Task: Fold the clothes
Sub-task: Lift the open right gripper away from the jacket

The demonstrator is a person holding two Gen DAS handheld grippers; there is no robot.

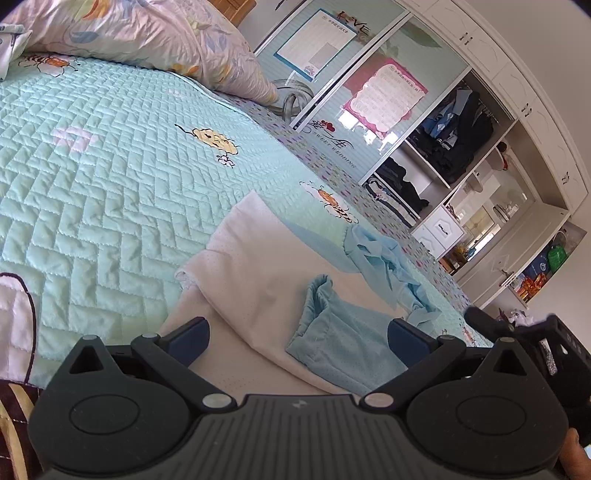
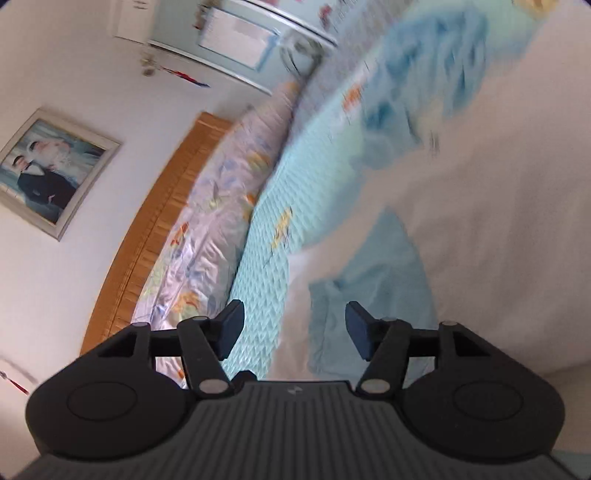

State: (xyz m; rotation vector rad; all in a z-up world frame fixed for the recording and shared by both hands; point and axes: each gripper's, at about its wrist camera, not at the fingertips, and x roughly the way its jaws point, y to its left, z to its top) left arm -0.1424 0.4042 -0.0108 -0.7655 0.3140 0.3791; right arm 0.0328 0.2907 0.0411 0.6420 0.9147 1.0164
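Left gripper (image 1: 297,334) nearest the lens in the left wrist view: dark blue pads spread wide, nothing pinched between them. It hangs low over a white garment (image 1: 258,280) spread on the bed, angled slightly downward. A light blue sleeve (image 1: 332,332) lies folded across the white cloth, its cuff end between the pads but touching neither. Beyond it, a crumpled light blue piece (image 1: 384,262) sits at the far edge of the white garment.

Only the left view shows: mint quilted bedspread (image 1: 110,166) with cartoon prints, floral pillow (image 1: 147,33) at the head, wardrobe (image 1: 461,147) with sliding doors and open shelves of dark clothes, and the black body of the other gripper at the right edge.

Right wrist view is rolled hard sideways and motion-blurred. Right gripper (image 2: 295,328) jaws apart, empty; no cloth touches the pads. The blue sleeve (image 2: 373,291) lies just past the right pad on the white garment (image 2: 498,221); the left pad sits over the bedspread (image 2: 266,258).

Only the right view shows: wooden headboard (image 2: 147,229), framed photograph (image 2: 48,170) on the white wall, and the pillow's (image 2: 207,240) full length along the headboard
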